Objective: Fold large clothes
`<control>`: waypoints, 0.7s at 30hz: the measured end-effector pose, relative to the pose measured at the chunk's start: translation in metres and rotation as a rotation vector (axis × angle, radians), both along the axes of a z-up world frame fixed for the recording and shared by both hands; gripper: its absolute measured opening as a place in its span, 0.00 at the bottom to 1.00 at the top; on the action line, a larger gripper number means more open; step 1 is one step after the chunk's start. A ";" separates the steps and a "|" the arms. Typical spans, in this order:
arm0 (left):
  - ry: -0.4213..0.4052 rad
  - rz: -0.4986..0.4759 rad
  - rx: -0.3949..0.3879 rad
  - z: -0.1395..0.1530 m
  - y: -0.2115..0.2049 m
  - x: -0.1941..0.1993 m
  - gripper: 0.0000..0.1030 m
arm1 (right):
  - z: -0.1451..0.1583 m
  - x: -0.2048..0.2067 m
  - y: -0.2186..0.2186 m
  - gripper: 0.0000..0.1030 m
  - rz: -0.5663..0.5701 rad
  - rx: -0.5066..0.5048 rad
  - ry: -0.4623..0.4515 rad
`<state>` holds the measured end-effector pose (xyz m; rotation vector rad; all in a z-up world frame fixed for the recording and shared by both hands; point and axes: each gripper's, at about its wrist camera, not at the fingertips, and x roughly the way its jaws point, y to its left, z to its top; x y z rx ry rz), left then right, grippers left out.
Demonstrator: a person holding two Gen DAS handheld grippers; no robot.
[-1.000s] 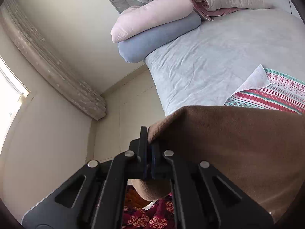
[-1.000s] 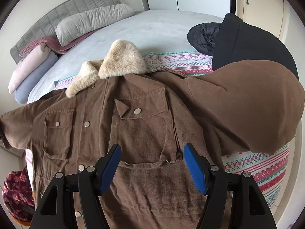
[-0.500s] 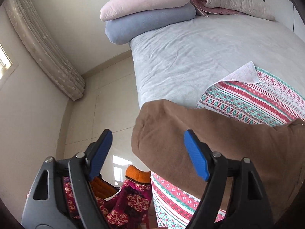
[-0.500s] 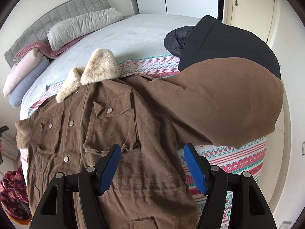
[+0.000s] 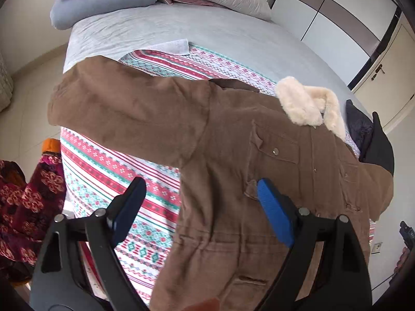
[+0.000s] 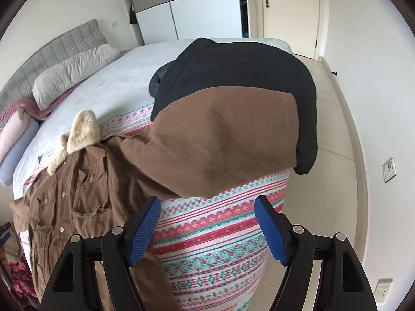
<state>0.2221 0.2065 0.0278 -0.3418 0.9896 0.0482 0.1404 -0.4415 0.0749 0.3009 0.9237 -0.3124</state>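
A brown jacket (image 5: pixel 233 155) with a cream fur collar (image 5: pixel 308 106) lies face up and spread on the bed. Its one sleeve (image 5: pixel 129 108) stretches out flat across the patterned blanket (image 5: pixel 109 176). My left gripper (image 5: pixel 202 204) hovers above the jacket's side. Its jaws are opening and grip nothing. In the right wrist view the other sleeve (image 6: pixel 228 140) rests on a black garment (image 6: pixel 246 67) at the bed corner. My right gripper (image 6: pixel 207 223) hangs just short of that sleeve over the blanket (image 6: pixel 212 233). Its jaws are opening with nothing between the pads.
Stacked pillows (image 5: pixel 103 2) and a grey sheet (image 5: pixel 181 28) fill the head of the bed. A red floral cloth (image 5: pixel 23 197) lies on the floor to the left. Tiled floor (image 6: pixel 334 160), a door (image 6: pixel 282 7) and a wall socket (image 6: pixel 384 292) lie to the right.
My left gripper let go of the sleeve cuff, opened wide and swung right over the jacket body. My right gripper shifted right from the jacket's front toward the other sleeve and opened a little more.
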 end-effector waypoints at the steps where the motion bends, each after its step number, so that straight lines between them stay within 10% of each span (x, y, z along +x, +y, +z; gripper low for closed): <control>1: -0.006 -0.004 -0.019 -0.002 -0.012 -0.002 0.85 | 0.000 -0.003 -0.014 0.75 -0.022 0.012 -0.010; 21: 0.082 -0.305 -0.062 -0.041 -0.234 0.041 0.85 | -0.091 0.101 -0.211 0.78 -0.116 0.120 -0.118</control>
